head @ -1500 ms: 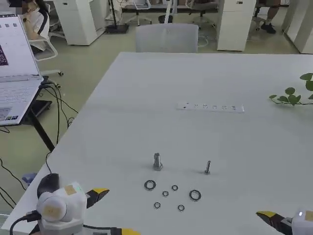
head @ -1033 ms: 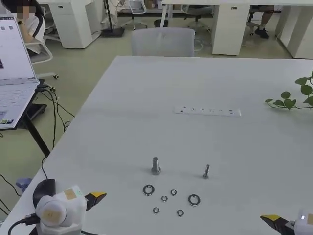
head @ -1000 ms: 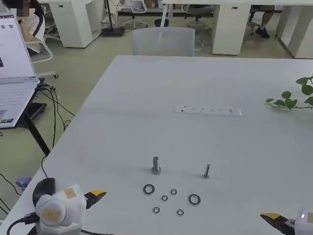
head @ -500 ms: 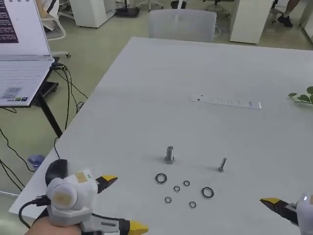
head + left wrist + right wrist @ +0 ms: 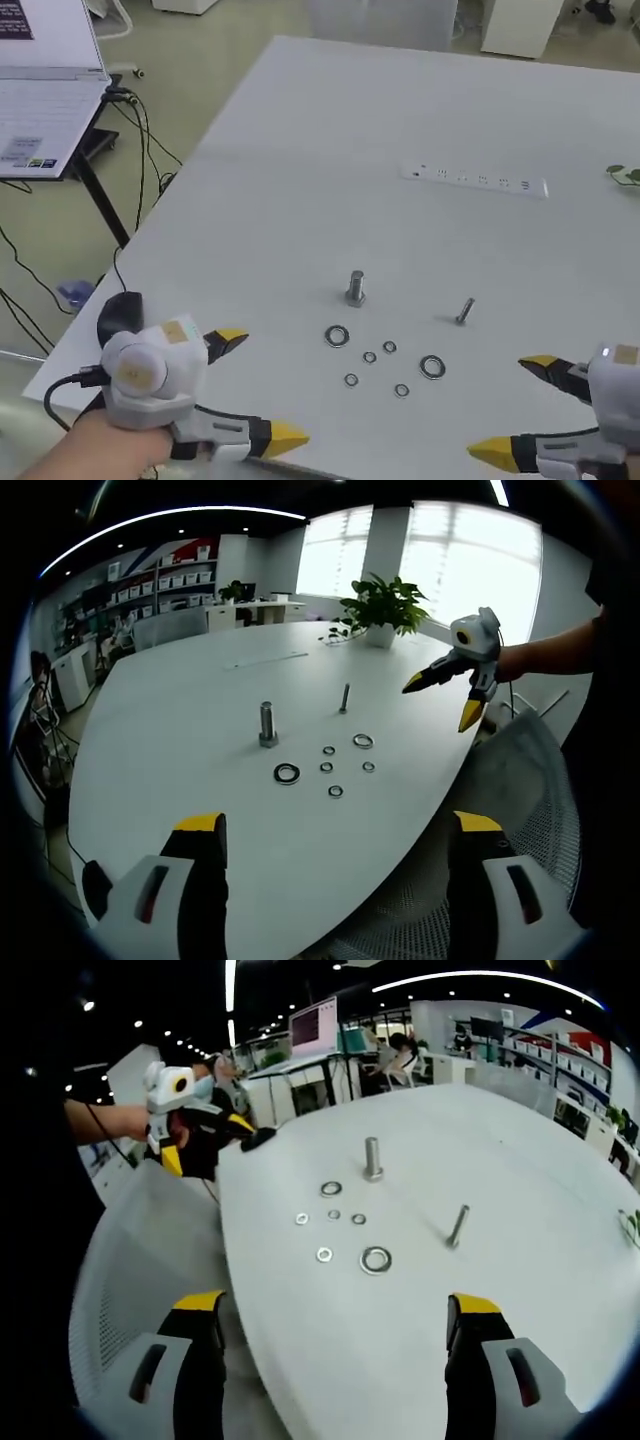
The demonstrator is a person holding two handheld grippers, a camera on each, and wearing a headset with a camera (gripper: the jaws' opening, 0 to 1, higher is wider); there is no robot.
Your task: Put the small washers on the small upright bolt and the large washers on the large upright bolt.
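The large bolt (image 5: pixel 356 288) is standing upright on the white table (image 5: pixel 330 180). The small bolt (image 5: pixel 465 311) is standing to the right of the large bolt, apart from it. Two large washers (image 5: pixel 337 336) are lying flat on the table on the person's side of the large bolt, one just in front of it and the other farther right. Four small washers (image 5: pixel 370 357) are lying between those two. A power strip (image 5: pixel 480 183) is lying well beyond the large bolt. The left gripper (image 5: pixel 260 388) is hovering near the table edge, left of the large bolt, jaws spread wide. The right gripper (image 5: pixel 510 408) is hovering right of the large bolt, jaws spread too.
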